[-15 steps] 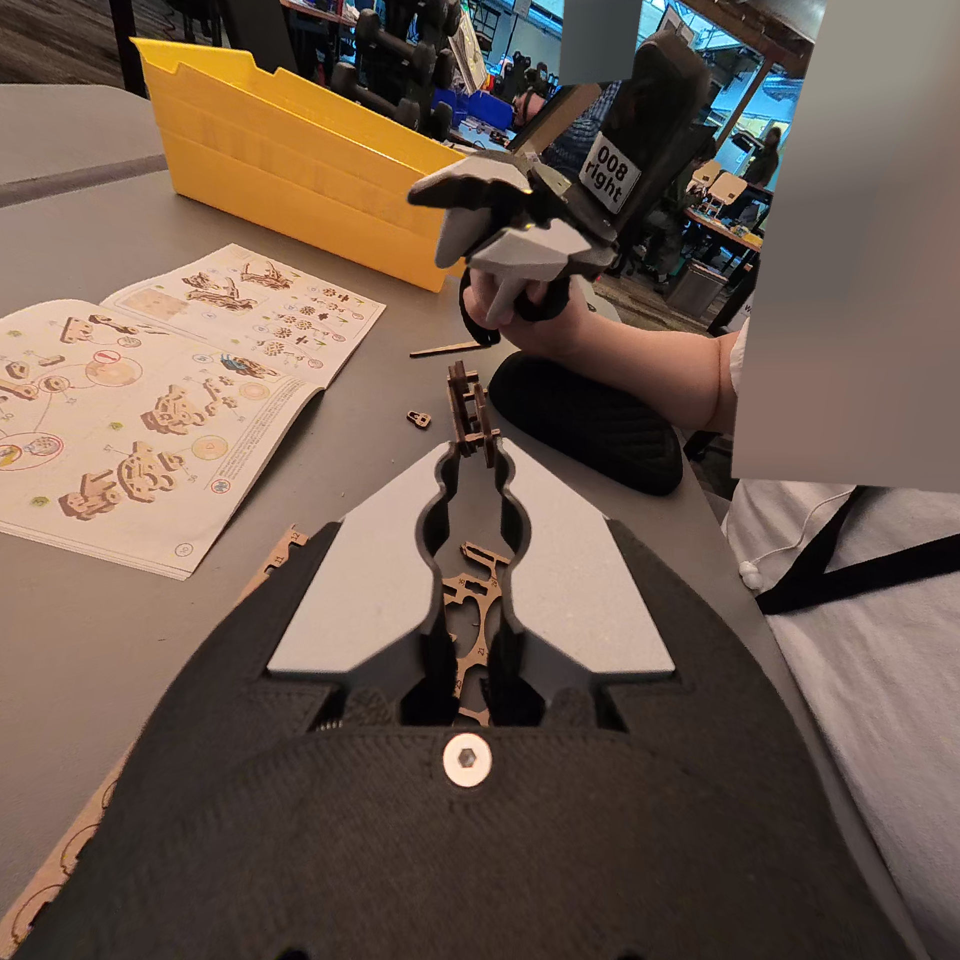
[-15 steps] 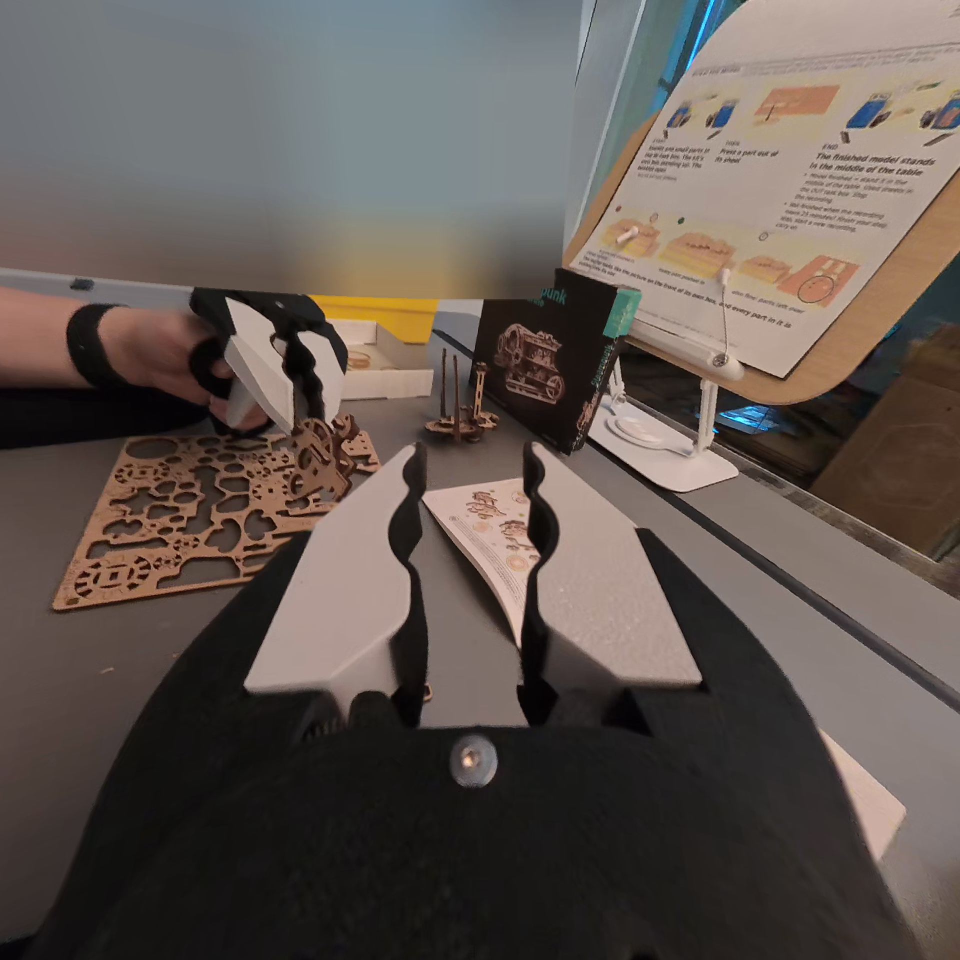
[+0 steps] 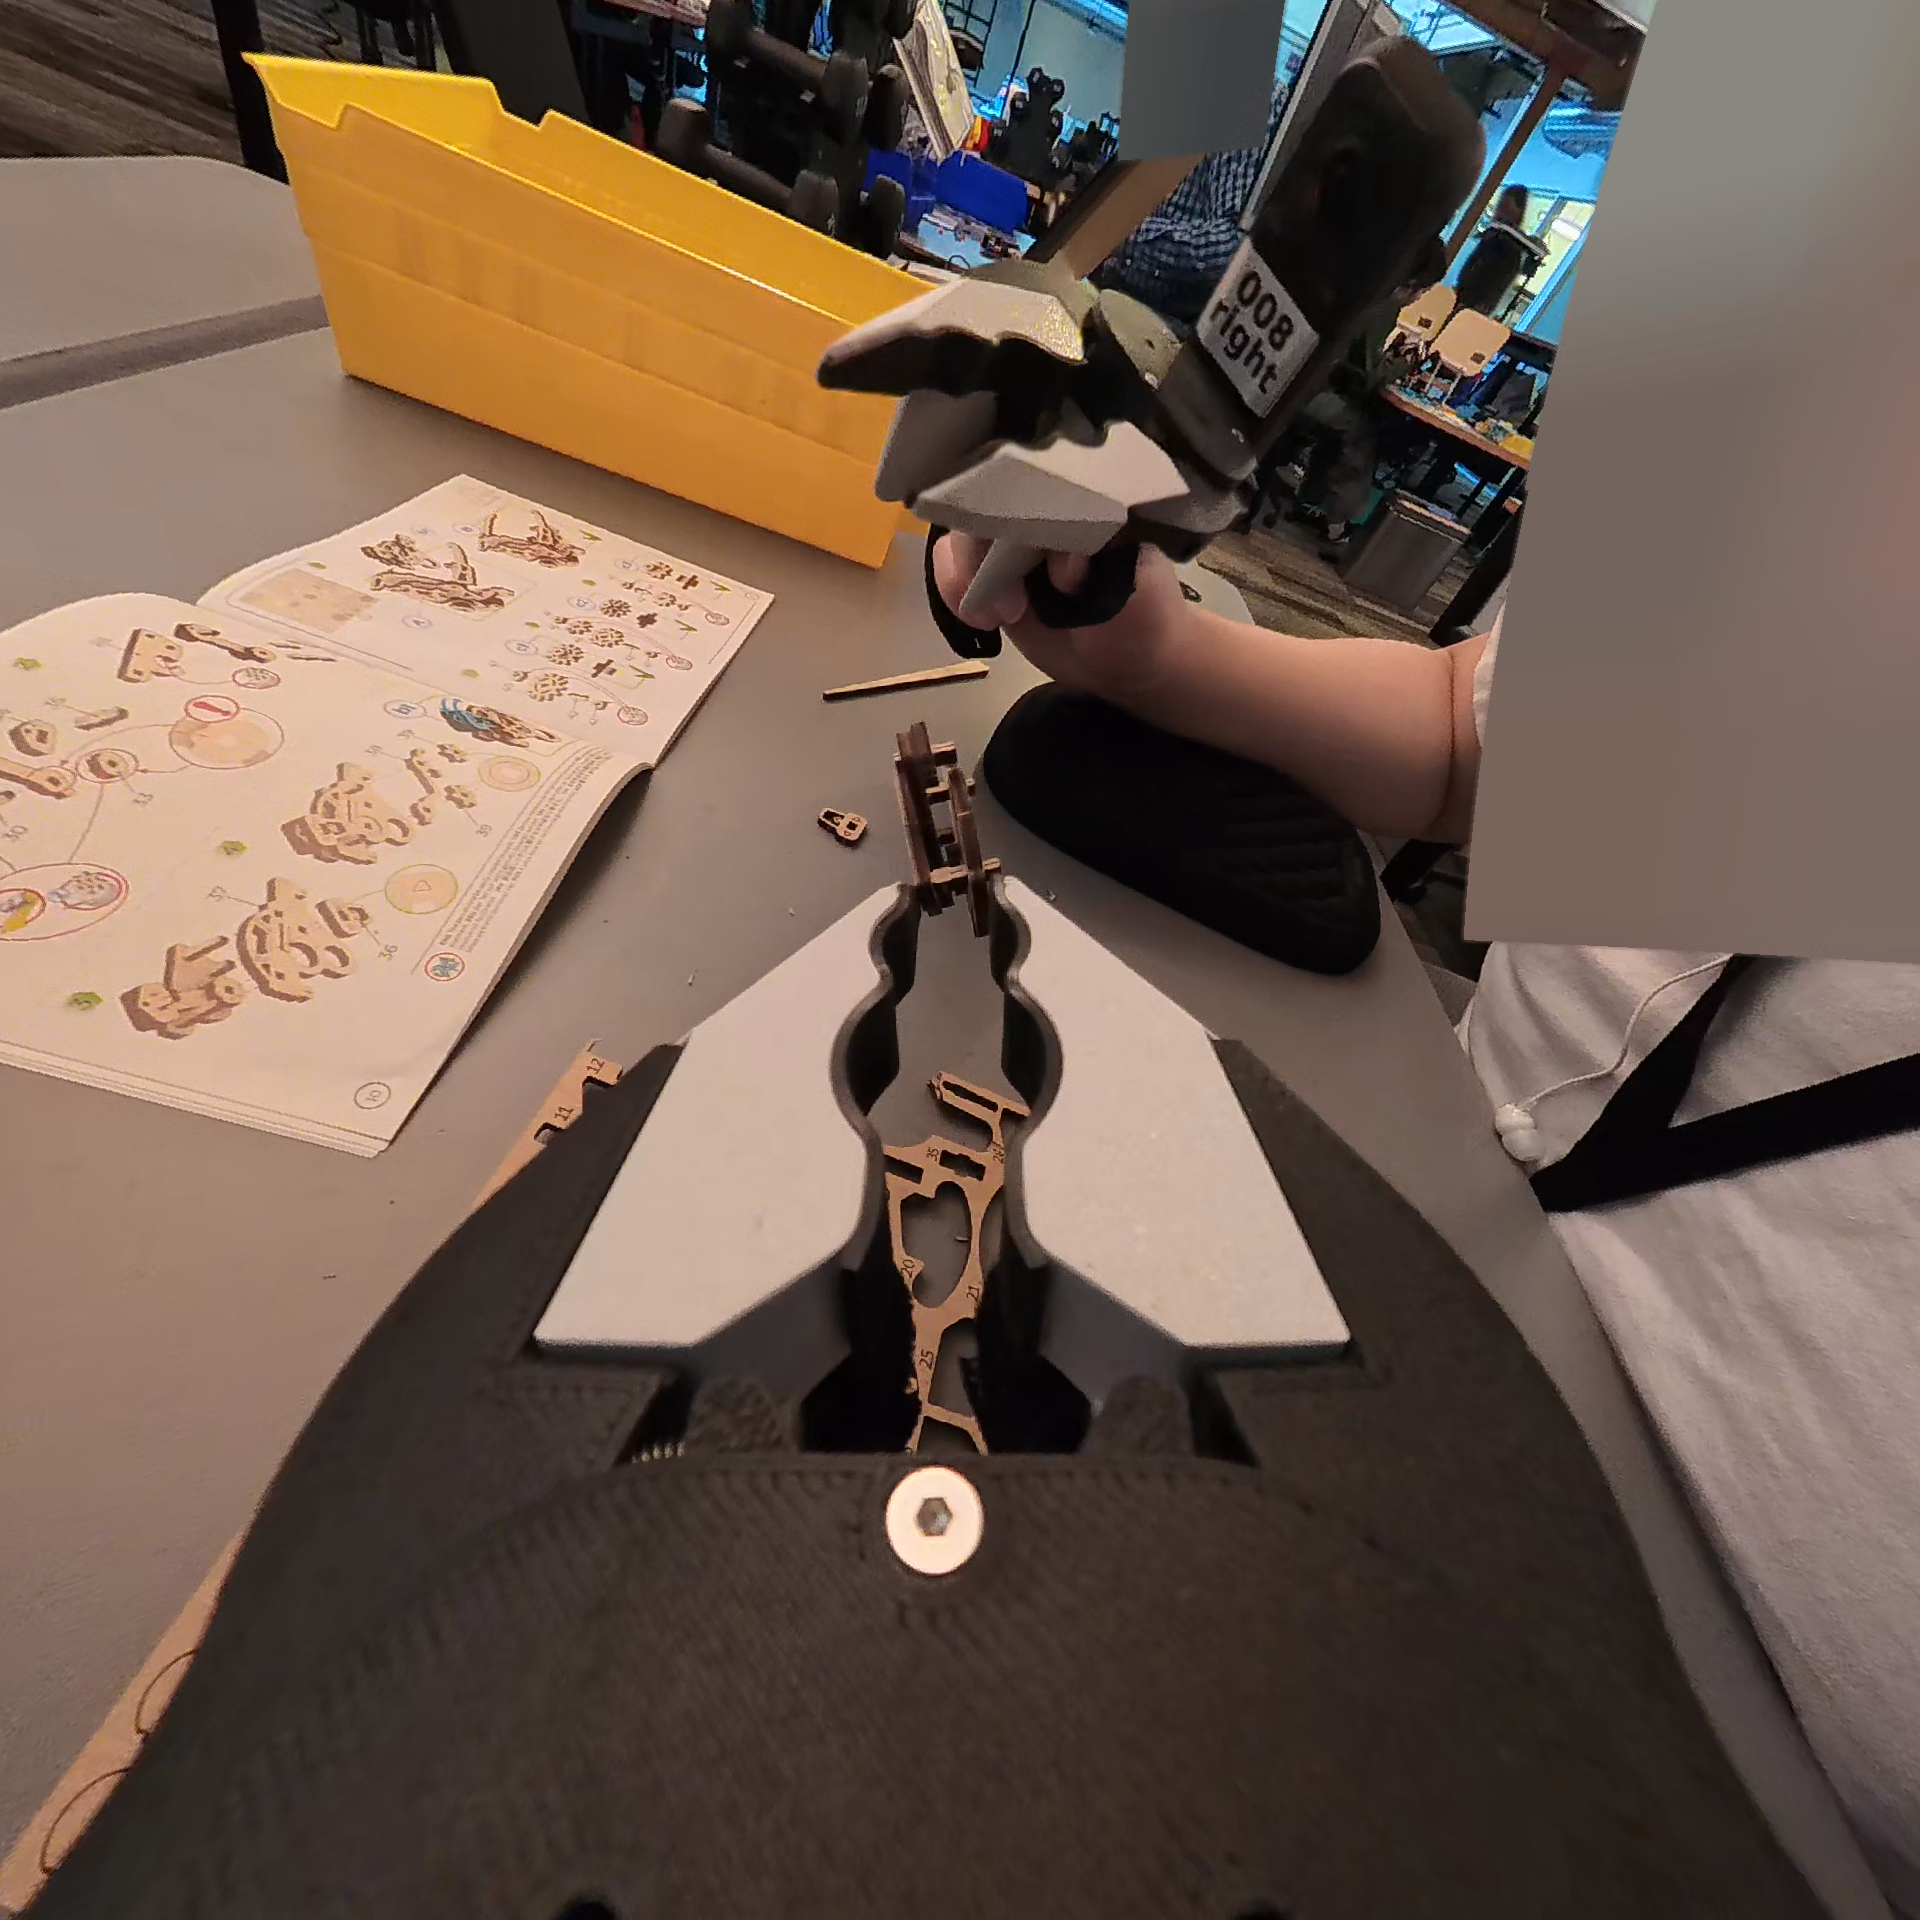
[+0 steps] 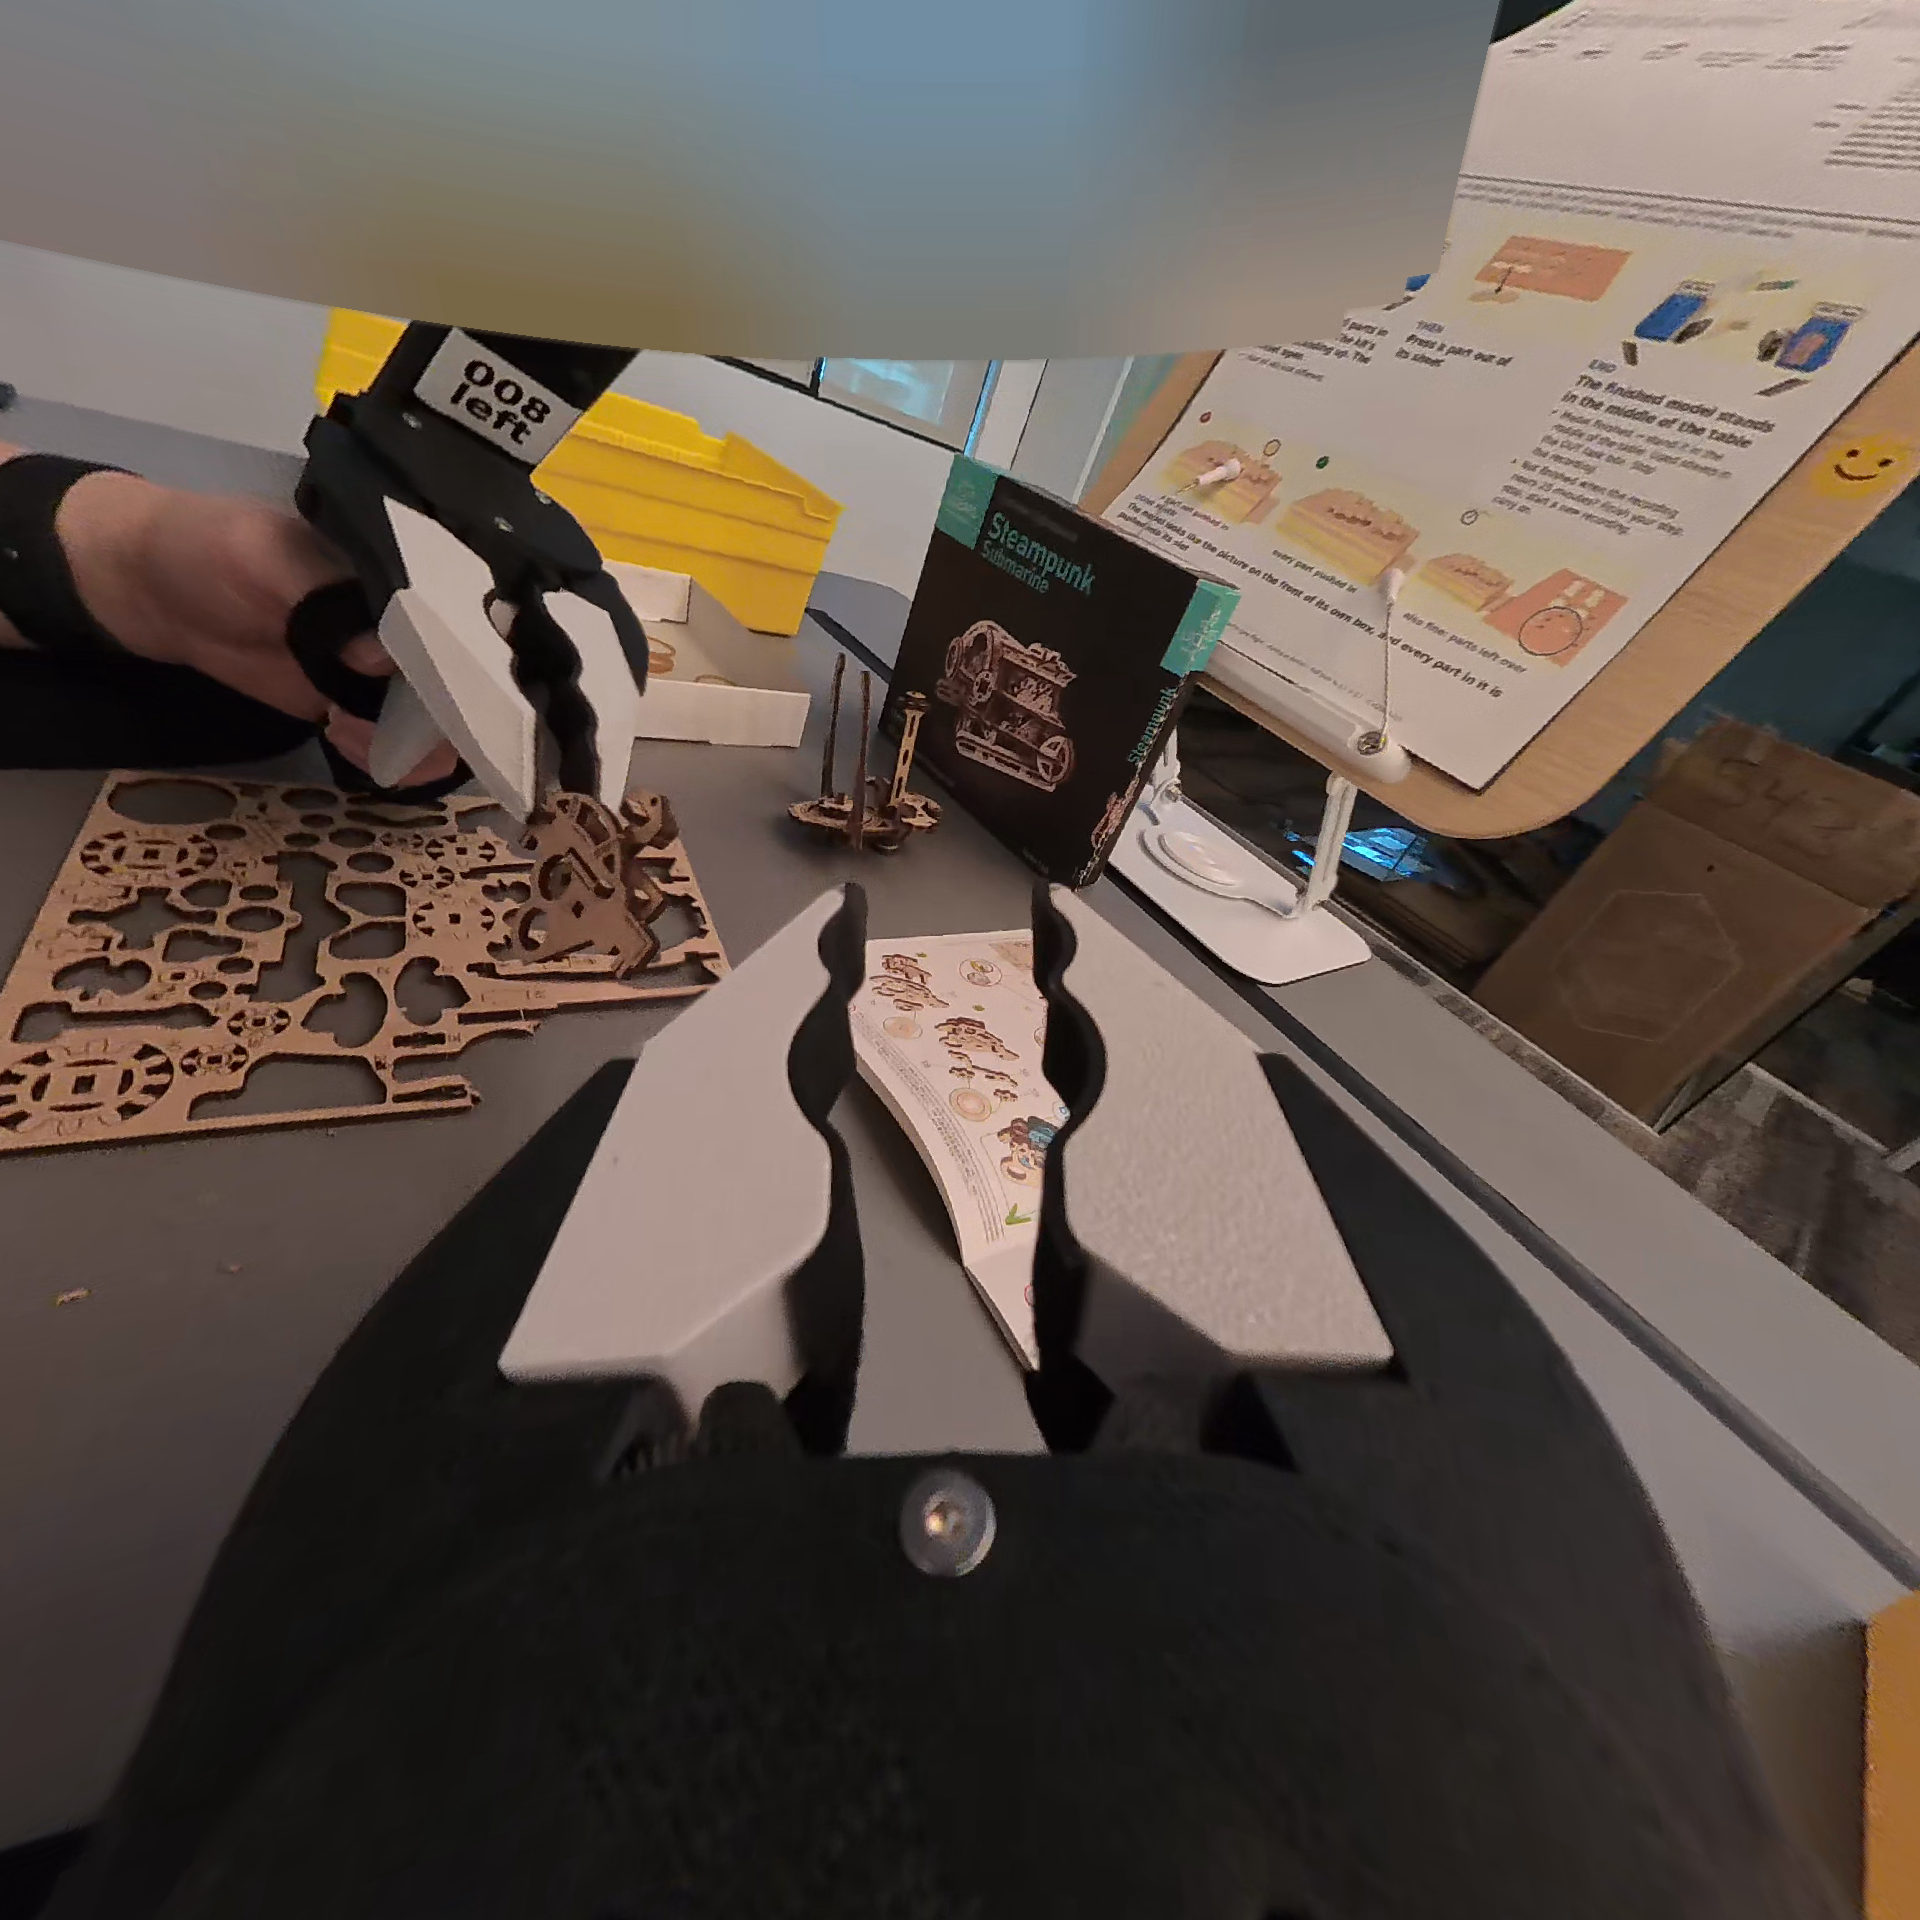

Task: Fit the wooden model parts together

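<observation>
My left gripper (image 3: 951,894) is shut on a small dark wooden sub-assembly (image 3: 935,821), which sticks up past the fingertips. In the right wrist view the left gripper (image 4: 569,805) holds this sub-assembly (image 4: 587,883) just above a laser-cut wooden parts sheet (image 4: 260,956); I cannot tell if they touch. The sheet also shows under the left fingers (image 3: 940,1226). My right gripper (image 4: 943,904) is open and empty, above the table. In the left wrist view the right gripper (image 3: 878,442) hovers beyond the sub-assembly.
An open instruction booklet (image 3: 312,790), a yellow bin (image 3: 582,301), a thin wooden stick (image 3: 904,681), a tiny loose part (image 3: 844,826) and a black arm pad (image 3: 1174,821) lie around. A partly built piece with upright rods (image 4: 862,800), the model's box (image 4: 1049,675), a white tray (image 4: 717,686) and a sheet stand (image 4: 1507,468) sit farther off. Some 11 cm of space lies between my two pairs of fingers.
The right gripper has shifted slightly, staying open. The left gripper still holds the sub-assembly in about the same place.
</observation>
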Demonstrator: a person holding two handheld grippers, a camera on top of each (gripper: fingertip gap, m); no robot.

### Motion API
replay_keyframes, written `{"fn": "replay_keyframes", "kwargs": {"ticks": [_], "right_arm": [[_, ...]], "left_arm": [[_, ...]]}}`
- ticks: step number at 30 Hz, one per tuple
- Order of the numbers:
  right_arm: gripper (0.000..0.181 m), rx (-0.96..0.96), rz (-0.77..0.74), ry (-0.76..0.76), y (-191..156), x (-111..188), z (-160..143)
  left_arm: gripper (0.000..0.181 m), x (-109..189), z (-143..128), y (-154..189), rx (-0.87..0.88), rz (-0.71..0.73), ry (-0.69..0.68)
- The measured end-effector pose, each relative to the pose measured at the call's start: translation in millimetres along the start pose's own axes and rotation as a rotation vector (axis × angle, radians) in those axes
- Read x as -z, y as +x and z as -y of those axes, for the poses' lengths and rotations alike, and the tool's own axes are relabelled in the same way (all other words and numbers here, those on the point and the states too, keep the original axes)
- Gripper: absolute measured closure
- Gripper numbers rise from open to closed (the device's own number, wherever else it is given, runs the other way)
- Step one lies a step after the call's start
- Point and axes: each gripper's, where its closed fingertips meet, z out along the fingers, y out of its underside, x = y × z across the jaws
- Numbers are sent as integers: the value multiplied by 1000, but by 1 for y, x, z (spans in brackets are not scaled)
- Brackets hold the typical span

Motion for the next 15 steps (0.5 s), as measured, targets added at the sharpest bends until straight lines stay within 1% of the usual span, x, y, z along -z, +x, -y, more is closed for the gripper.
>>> {"fn": "replay_keyframes", "kwargs": {"ticks": [5, 9, 15], "right_arm": [[151, 23, 6, -12, -3, -1, -1], [151, 28, 6, -17, -3, -1, -2], [151, 34, 9, -35, -4, -3, -6]], "left_arm": [[170, 0, 0, -2, 10, 5, 1], [170, 0, -6, -9, 26, 40, -26], [170, 2, -4, -11, 54, 41, -11]]}}
